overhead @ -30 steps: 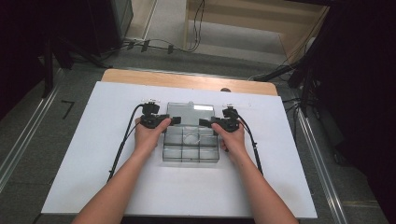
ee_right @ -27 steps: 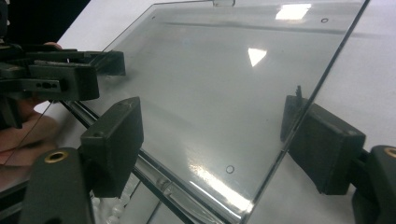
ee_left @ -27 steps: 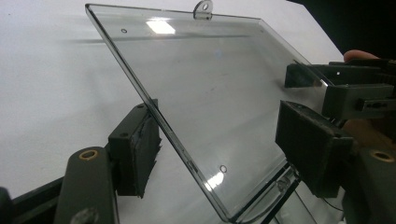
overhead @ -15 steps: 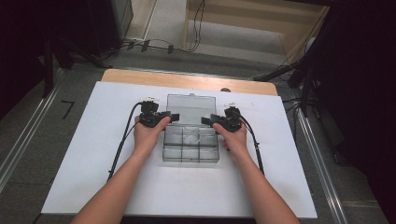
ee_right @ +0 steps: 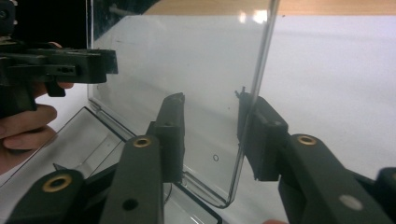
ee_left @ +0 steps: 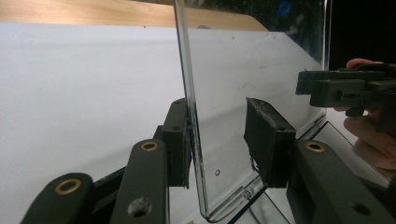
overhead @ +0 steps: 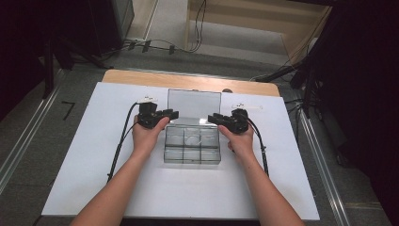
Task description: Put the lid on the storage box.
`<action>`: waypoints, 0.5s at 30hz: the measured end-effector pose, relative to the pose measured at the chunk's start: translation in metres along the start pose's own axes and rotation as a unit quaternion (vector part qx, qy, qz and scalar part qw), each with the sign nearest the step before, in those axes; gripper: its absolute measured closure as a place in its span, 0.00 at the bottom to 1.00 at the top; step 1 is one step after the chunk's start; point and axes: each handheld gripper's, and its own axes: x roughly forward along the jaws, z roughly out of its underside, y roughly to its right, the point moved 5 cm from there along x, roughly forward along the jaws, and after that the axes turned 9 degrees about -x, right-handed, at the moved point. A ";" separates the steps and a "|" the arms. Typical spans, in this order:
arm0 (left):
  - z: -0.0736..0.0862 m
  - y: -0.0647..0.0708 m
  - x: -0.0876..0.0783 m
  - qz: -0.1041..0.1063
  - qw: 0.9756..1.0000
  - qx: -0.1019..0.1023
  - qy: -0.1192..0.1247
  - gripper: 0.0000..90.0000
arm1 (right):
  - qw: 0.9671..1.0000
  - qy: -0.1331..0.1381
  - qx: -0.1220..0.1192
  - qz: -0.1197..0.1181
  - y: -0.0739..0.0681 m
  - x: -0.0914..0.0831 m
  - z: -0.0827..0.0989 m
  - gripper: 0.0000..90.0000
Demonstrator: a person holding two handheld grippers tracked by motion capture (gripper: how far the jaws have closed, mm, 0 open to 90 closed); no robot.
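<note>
Where grey floor (overhead: 70,89) surrounds, white table (overhead: 94,165), wooden edge (overhead: 141,77)

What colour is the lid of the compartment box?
The lid is clear, colourless plastic, standing open; the left gripper view shows it best.

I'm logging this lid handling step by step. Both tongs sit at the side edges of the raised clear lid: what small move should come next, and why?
Probably finish closing both. The left tongs and right tongs have just been closing, each astride a side edge of the upright lid of the clear box. On each, one pad sits at the lid and the other stands apart, so nothing is clamped yet.
</note>
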 end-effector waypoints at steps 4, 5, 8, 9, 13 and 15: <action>-0.001 0.002 -0.002 0.009 1.000 0.008 0.003 0.69 | 1.000 0.010 -0.014 -0.005 -0.001 -0.004 0.001 0.72; -0.002 0.003 -0.002 0.010 1.000 0.009 0.004 0.69 | 1.000 0.013 -0.020 -0.005 -0.001 -0.005 0.001 0.72; -0.004 0.006 -0.003 0.011 1.000 0.012 0.009 0.65 | 0.999 0.021 -0.037 -0.003 -0.003 -0.007 0.002 0.73; -0.006 0.007 -0.003 0.012 1.000 0.012 0.009 0.62 | 0.999 0.022 -0.042 0.000 -0.004 -0.008 0.002 0.73; -0.019 0.011 -0.008 0.012 1.000 0.019 0.020 0.60 | 0.998 0.025 -0.053 0.007 -0.005 -0.009 0.003 0.74; -0.027 0.013 -0.011 0.013 0.999 0.023 0.026 0.60 | 0.998 0.027 -0.058 0.009 -0.005 -0.009 0.003 0.74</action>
